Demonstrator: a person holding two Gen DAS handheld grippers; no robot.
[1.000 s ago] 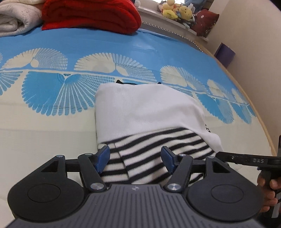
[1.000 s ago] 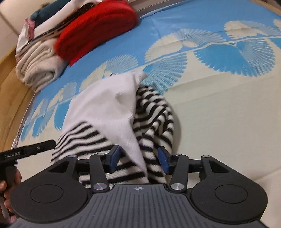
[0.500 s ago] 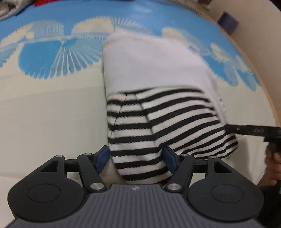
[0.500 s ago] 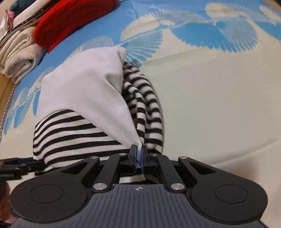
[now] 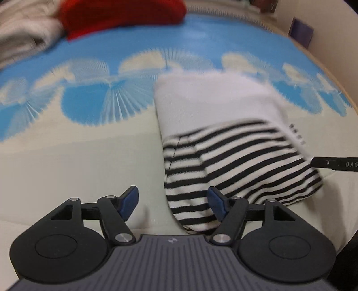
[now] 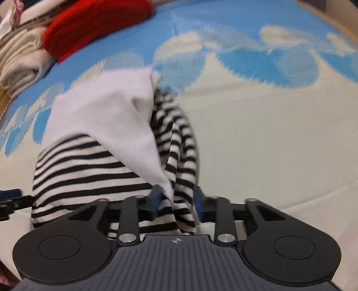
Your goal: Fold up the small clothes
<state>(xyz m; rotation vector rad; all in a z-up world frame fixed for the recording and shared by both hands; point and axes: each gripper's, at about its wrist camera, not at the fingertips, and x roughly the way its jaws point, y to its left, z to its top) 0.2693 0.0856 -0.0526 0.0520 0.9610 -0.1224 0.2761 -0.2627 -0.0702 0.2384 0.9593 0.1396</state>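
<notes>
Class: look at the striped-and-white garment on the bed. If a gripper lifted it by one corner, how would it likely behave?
The striped-and-white garment would probably flop and hang: its white corner already droops in soft folds between the right gripper pads, whose jaws are opening. It looks like thin knit, so likely light. Its layers may slide apart on the bedspread, undoing the fold.

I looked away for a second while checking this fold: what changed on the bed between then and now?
The right hand-held gripper, pinched shut on the white corner of the striped garment half a second ago, is opening; cloth still lies between its jaws. The left hand-held gripper has widened and shifted left, so the garment's left edge now sits between its jaws. The red garment and folded pile stayed put.
</notes>
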